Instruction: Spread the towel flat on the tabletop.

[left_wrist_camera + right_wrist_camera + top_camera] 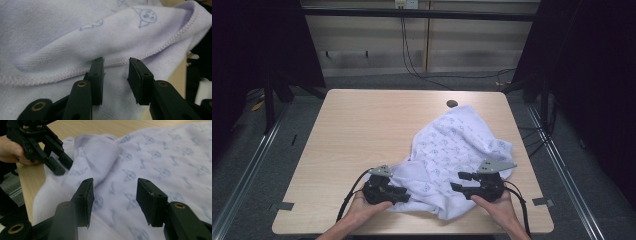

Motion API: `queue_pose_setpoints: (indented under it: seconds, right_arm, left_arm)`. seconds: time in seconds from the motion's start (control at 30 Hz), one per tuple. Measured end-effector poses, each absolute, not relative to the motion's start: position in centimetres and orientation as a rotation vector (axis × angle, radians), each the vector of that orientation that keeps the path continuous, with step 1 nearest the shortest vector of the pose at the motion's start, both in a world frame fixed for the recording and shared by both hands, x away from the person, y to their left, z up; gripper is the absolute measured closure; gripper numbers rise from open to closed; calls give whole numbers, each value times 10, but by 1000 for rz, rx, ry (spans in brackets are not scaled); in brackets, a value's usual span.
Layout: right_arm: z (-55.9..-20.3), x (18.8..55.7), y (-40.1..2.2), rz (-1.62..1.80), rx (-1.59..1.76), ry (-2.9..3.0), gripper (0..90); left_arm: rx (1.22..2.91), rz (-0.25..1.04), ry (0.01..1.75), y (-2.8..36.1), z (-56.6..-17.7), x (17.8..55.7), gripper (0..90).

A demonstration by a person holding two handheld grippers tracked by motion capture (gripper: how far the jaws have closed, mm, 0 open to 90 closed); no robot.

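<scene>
High view first: a crumpled white cloth printed with small blue figures (pixel 452 155) lies on the light wooden table (pixel 357 130), spread from the far right of the tabletop down toward the near edge, and both tools are working at its near end. On the left, the left hand-held gripper (pixel 404 195) points rightward at the near left corner of the cloth, with the person's left hand (pixel 362 205) wrapped around its body. On the right, the right hand-held gripper (pixel 457 182) points leftward, sitting over the near right part of the cloth, held by the right hand (pixel 494 202).

Left gripper view now: the two black jaws of the left hand-held gripper (pixel 116 63) stand partly apart, their tips right at a stitched hem of the cloth (pixel 75 45), where a fold lies over the layer beneath. Fabric shows in the gap between them, but the pads are not pressing on it, so nothing is gripped.

Right gripper view: the right hand-held gripper (pixel 115 185) has its jaws wide apart above the printed cloth (pixel 155 157), clamping nothing. Just beyond its left jaw a raised fold of fabric stands up, and farther off the left hand-held gripper (pixel 60 163) meets the cloth's edge near the table's rim.
</scene>
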State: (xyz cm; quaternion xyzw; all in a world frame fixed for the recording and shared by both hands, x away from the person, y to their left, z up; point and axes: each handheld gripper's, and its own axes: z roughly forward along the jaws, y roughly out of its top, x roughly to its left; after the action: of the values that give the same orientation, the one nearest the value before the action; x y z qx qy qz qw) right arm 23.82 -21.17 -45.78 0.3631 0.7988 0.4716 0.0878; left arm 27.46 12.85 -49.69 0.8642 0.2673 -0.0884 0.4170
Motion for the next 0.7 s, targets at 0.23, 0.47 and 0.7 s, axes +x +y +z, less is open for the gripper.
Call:
queue_pose_setpoints:
  seconds: [0.23,0.47,0.7]
  right_arm:
    - [-446,261,-171,1497,1014,2428,466]
    - [-456,297,-102,1479,866,2623,508]
    - [-486,305,-63,1338,812,2760,541]
  left_arm:
    - [2048,-103,731,181,-477,282,649]
    - [2057,-85,888,219,-490,304,760]
    - [2196,-10,822,200,-497,299,743]
